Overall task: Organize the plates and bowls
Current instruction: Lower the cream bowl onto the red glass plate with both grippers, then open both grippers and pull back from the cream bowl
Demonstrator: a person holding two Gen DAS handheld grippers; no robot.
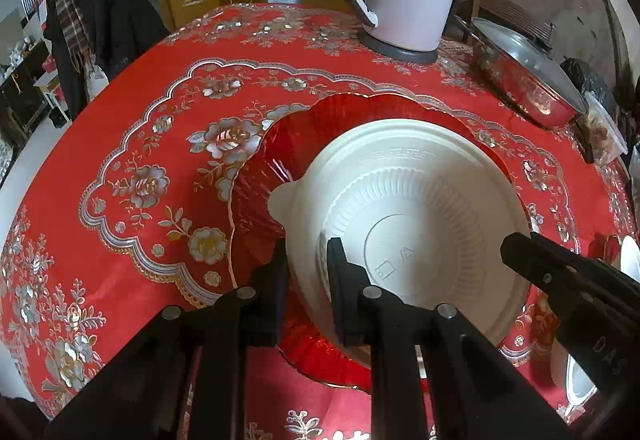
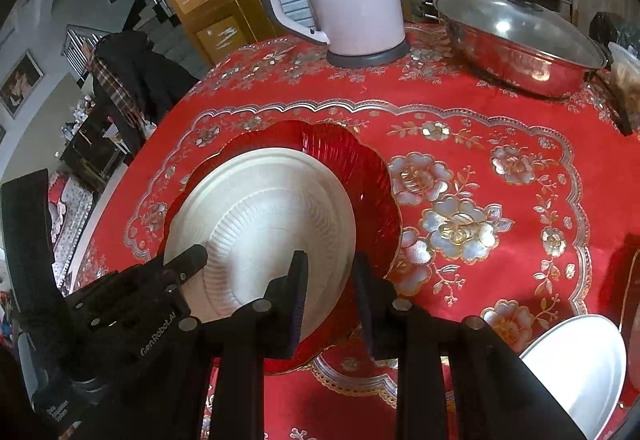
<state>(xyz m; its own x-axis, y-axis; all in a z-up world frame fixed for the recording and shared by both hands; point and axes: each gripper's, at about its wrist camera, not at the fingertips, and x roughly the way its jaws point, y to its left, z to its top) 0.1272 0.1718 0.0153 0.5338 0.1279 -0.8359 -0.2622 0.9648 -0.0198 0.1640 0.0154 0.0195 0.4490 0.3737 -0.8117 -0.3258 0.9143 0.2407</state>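
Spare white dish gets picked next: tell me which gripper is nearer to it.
Right. The right gripper straddles the right rim of the white bowl, with the spare white dish on its right. The left gripper sits at the opposite rim, farther off.

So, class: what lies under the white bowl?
The white bowl sits upside down on a red plate, whose ribbed rim shows around it. Anything beneath the bowl itself is hidden.
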